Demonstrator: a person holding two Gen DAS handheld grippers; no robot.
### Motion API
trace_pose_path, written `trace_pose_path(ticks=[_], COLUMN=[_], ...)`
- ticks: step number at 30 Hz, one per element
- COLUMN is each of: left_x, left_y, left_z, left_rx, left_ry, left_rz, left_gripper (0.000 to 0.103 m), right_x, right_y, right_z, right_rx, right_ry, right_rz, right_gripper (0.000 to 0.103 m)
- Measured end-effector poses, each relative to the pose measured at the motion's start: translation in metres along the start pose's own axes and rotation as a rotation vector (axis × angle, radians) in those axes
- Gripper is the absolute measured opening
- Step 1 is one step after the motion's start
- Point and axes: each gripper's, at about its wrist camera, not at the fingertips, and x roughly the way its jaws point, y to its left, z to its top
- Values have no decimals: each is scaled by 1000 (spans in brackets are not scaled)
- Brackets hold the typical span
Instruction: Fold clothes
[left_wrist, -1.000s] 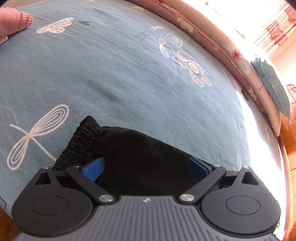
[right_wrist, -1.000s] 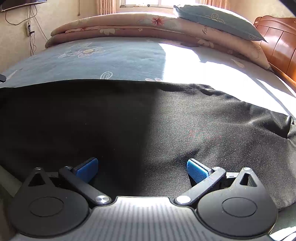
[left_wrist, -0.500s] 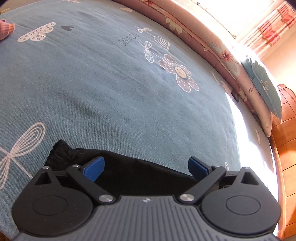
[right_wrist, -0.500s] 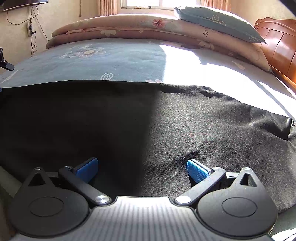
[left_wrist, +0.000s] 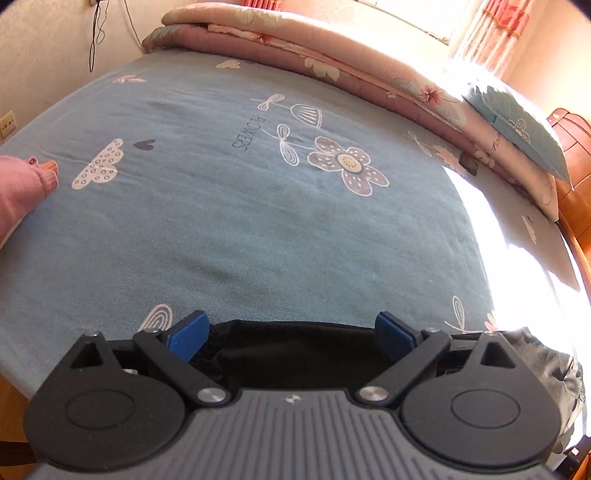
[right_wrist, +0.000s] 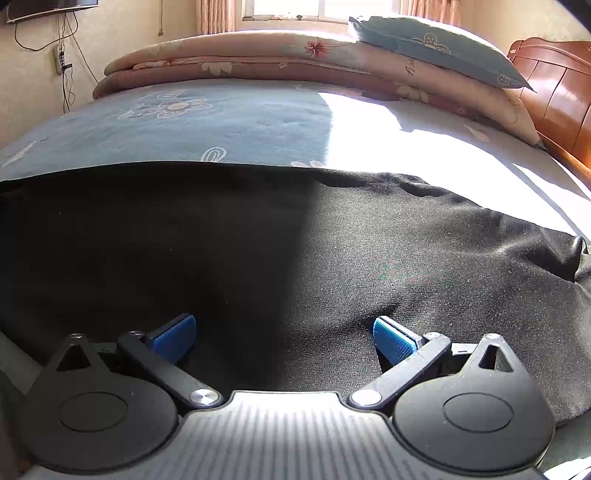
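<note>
Both tongs stand spread wide, gripping nothing. Left tongs hover over the black garment's edge on the blue bed, a pink garment far left. Right tongs hover over the black cloth, folded quilts and pillow beyond.

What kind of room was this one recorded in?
Most likely a home bedroom: a bed with a flower-print sheet, a folded quilt with a pillow on it, and a wooden headboard.
</note>
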Motion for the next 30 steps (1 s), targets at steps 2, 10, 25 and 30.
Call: trace_pose_path(ticks=[2,10,25,30], left_x=[-20,21,70,50], left_y=[-3,2,27,-22], left_z=[-4,-56,-126,-124], left_rx=[27,25,-79,33], left_ry=[-17,99,195,157], left_rz=[-9,-90,-158,-259], left_gripper=[98,98,98,98], right_x=[-2,-46,-56,-46], right_y=[-1,-3,10,12], right_z=[3,10,-7,-6], right_rx=[-2,13,-29,4], right_ry=[13,-80,-29,-25], right_rz=[14,155,104,99], right_gripper=[103,103,103,103])
